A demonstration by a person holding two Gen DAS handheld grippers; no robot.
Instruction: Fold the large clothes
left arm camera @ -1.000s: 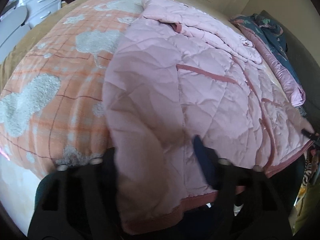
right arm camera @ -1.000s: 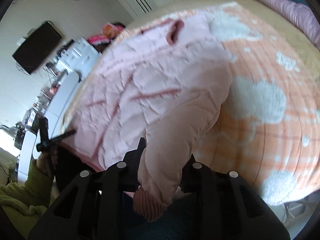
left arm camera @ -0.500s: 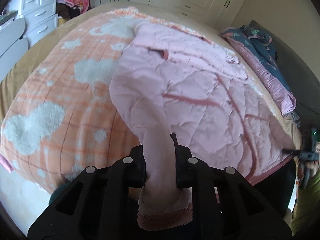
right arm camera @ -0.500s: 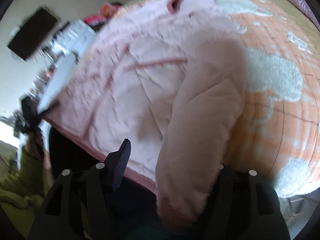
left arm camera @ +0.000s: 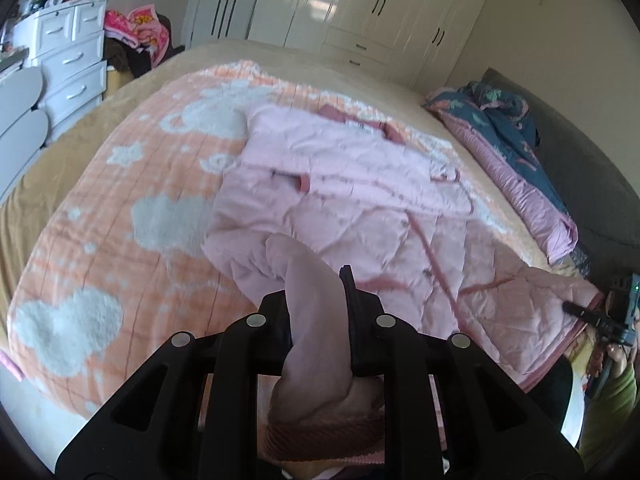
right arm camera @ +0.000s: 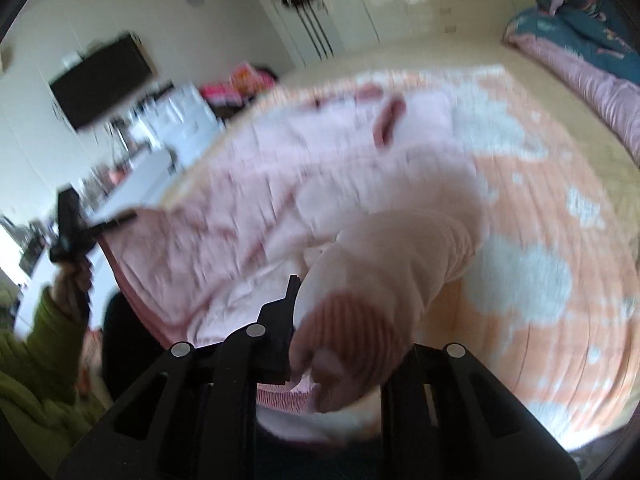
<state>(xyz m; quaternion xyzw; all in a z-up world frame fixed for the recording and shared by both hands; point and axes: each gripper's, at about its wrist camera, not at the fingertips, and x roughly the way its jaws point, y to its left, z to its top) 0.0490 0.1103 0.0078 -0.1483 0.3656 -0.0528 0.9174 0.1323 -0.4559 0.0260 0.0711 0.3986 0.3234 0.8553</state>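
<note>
Gripping one sleeve cuff each, both the left gripper (left arm camera: 316, 320) and right gripper (right arm camera: 344, 340) have jaws clamped tight on the pink quilted jacket (left arm camera: 360, 200) spread mid-frame on the bed (left arm camera: 80, 240); carrying both sleeves inward evenly should keep the fold square.

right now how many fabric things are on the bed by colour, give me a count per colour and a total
pink quilted jacket: 1
orange plaid blanket with white heart patches: 1
dark blue patterned quilt with a pink lining: 1
total: 3
</note>
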